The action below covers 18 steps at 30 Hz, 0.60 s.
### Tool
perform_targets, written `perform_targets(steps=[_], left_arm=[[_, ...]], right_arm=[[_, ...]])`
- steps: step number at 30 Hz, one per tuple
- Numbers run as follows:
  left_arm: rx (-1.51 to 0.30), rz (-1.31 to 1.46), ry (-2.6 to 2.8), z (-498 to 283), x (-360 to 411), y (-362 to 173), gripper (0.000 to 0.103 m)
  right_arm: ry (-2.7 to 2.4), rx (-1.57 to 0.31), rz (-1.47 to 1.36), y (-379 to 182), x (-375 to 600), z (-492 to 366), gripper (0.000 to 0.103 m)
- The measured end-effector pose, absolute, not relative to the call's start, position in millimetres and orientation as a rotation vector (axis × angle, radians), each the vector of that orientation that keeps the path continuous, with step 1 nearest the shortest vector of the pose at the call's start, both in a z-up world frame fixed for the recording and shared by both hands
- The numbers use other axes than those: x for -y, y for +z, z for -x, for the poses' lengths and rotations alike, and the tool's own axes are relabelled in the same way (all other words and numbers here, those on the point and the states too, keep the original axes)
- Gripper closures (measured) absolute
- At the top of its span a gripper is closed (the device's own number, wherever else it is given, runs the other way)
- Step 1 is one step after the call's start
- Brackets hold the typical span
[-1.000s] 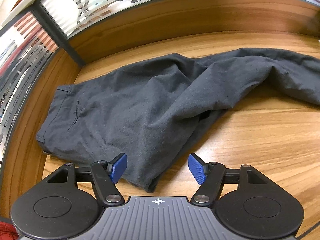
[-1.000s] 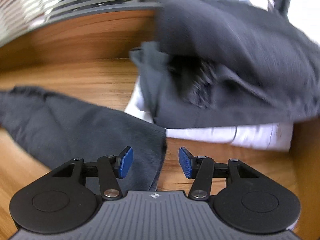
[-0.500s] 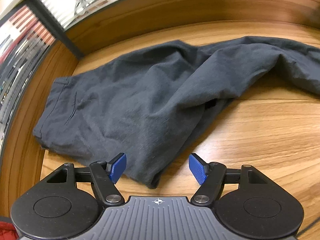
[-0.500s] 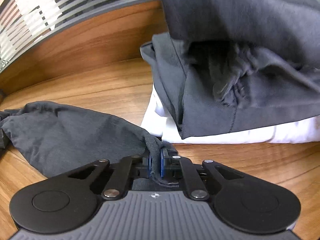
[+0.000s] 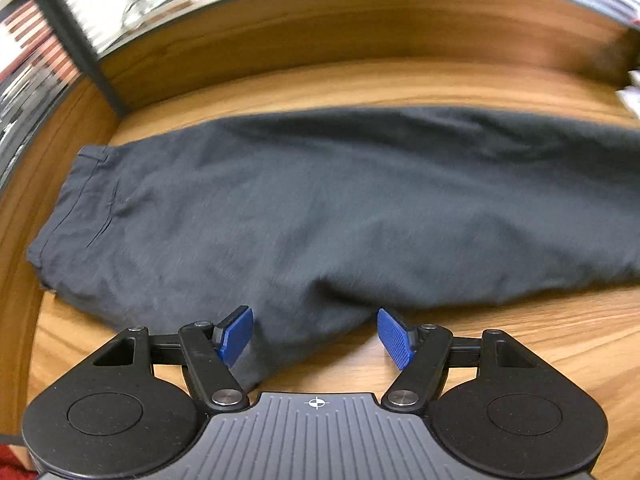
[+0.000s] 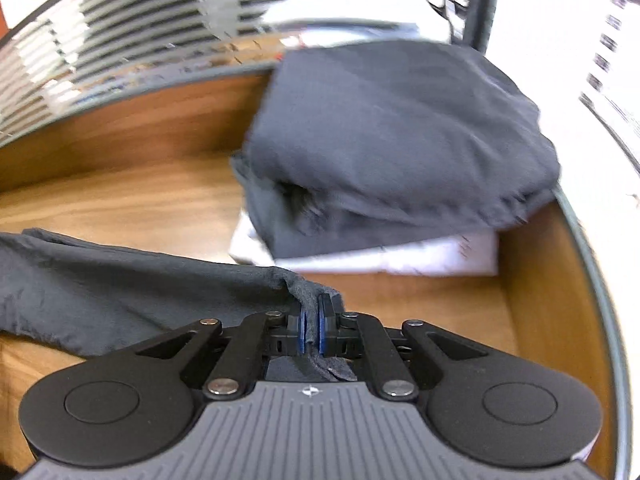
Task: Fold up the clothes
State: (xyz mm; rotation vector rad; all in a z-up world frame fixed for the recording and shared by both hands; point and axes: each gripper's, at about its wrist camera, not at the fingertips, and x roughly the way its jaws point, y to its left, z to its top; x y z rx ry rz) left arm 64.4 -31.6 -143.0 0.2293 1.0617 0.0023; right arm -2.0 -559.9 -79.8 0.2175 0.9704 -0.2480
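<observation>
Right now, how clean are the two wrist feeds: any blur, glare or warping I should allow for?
Left wrist: the dark trousers are motion-smeared, the wooden table edge bows from the fisheye. Right wrist: the folded clothes stack is blurred, the bright background glares, while the right gripper, shut on the trouser hem, stays sharp.

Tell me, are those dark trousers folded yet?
Not yet: the dark trousers lie spread lengthwise on the table, hem pinched by the right gripper.

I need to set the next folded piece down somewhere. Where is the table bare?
Bare wood shows on the table in front of the dark trousers, beside the left gripper, and behind them toward the back wall. It is crowded at the folded stack, next to the right gripper pinching the trouser hem.
</observation>
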Motion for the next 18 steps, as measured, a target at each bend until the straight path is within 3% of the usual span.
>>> perform_targets(steps=[8, 9, 13, 15, 18], left_arm=[[-1.036, -0.207, -0.035, -56, 32, -136, 0.031], [-1.032, -0.204, -0.031, -56, 29, -135, 0.031], [-1.024, -0.199, -0.011, -55, 15, -131, 0.031], [-1.024, -0.198, 0.000, -53, 9, -130, 0.031], [-1.034, -0.209, 0.008, -48, 2, -131, 0.031]], right_arm=[[-0.358, -1.101, -0.179, -137, 588, 13, 0.095], [-0.367, -1.112, -0.163, -144, 589, 11, 0.091], [-0.372, -1.108, -0.084, -148, 577, 4, 0.052], [-0.348, -1.089, -0.047, -141, 565, 3, 0.041], [-0.298, -1.066, -0.014, -131, 547, 4, 0.038]])
